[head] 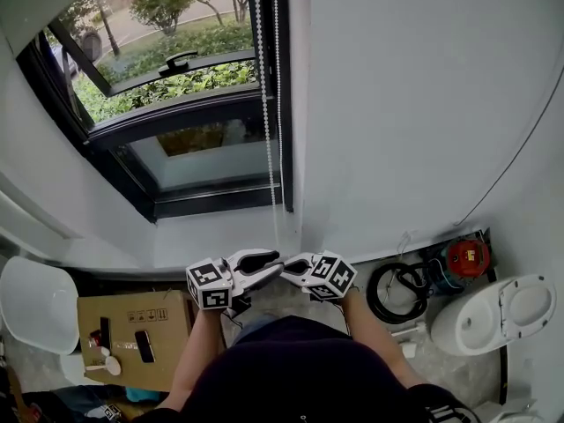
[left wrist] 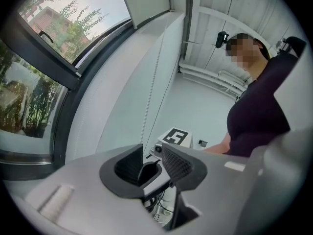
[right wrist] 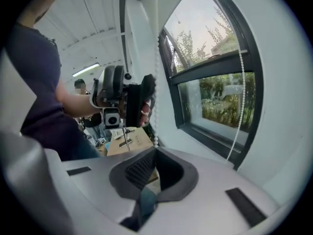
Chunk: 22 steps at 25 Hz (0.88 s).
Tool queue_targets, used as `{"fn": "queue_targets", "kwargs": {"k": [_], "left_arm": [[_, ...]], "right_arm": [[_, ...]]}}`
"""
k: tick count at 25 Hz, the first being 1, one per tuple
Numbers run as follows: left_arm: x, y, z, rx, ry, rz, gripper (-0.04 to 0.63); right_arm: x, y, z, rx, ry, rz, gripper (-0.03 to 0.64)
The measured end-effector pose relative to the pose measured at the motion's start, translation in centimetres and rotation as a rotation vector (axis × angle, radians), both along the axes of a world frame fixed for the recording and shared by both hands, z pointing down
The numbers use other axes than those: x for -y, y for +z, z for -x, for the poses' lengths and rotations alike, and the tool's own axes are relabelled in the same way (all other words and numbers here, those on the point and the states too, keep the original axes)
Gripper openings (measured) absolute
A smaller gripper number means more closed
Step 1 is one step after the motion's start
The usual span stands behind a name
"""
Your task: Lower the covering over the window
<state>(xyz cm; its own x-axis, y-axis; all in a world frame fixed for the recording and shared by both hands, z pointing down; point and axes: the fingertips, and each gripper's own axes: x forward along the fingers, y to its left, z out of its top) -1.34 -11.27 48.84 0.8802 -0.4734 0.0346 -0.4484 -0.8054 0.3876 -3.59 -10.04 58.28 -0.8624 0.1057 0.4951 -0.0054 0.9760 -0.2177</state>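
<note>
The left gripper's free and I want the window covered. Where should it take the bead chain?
Probably the straight strand of the bead chain just above the shut right gripper, which seems to hold it. Bring the left gripper in level from the side, jaws across it: it hangs vertical and thin.

Daylit corner, dark-framed window (head: 203, 161).
It fills the upper left (greenery outside); a white chair (head: 35, 302) and cardboard box (head: 167, 315) sit lower left.
</note>
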Motion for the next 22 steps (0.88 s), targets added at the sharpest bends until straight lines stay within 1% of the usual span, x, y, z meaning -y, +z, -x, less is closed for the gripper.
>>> {"fn": "queue_targets", "kwargs": {"k": [4,7,8,10,12,13,14,16,18,19,20,22], "left_arm": [[0.0,-0.9,0.3,-0.005,-0.007,-0.014,0.124],[0.6,-2.1,0.4,-0.017,-0.019,-0.035,0.140],[0.8,-2.3,0.3,-0.008,-0.014,-0.043,0.143],[0.9,-2.3,0.1,0.038,0.000,-0.062,0.150],[1.2,-2.4,0.3,0.081,-0.010,-0.081,0.150],[1.6,-2.9,0.5,0.078,-0.033,-0.088,0.157],[1.9,-3.6,0.9,0.054,-0.062,-0.093,0.169],[2.7,-5.7,1.4,-0.027,-0.103,-0.105,0.173],[3.2,-7.7,1.4,-0.089,-0.104,-0.123,0.172],[3.3,-8.5,1.2,-0.099,-0.096,-0.134,0.172],[3.4,-9.2,0.9,-0.090,-0.086,-0.146,0.172],[3.6,-10.1,0.1,-0.034,-0.068,-0.182,0.167]], "right_arm": [[0.4,0.0,-0.2,-0.035,-0.012,-0.033,0.012],[0.5,0.1,0.1,-0.039,-0.013,-0.037,0.013],[0.5,0.1,0.2,-0.035,-0.011,-0.035,0.012],[0.3,0.1,0.3,-0.032,-0.007,-0.033,0.014],[0.3,0.1,0.1,-0.038,-0.003,-0.038,0.014],[0.2,0.1,0.0,-0.040,-0.001,-0.039,0.012],[0.1,0.1,-0.2,-0.039,0.001,-0.037,0.012],[-0.1,0.0,-0.4,-0.029,0.008,-0.029,0.012],[-0.5,-0.1,-0.4,-0.022,0.010,-0.028,0.014],[-0.6,-0.1,-0.3,-0.022,0.008,-0.029,0.014],[-0.8,-0.1,-0.3,-0.025,0.006,-0.033,0.013],[-0.9,-0.1,-0.2,-0.033,0.004,-0.040,0.012]]}}
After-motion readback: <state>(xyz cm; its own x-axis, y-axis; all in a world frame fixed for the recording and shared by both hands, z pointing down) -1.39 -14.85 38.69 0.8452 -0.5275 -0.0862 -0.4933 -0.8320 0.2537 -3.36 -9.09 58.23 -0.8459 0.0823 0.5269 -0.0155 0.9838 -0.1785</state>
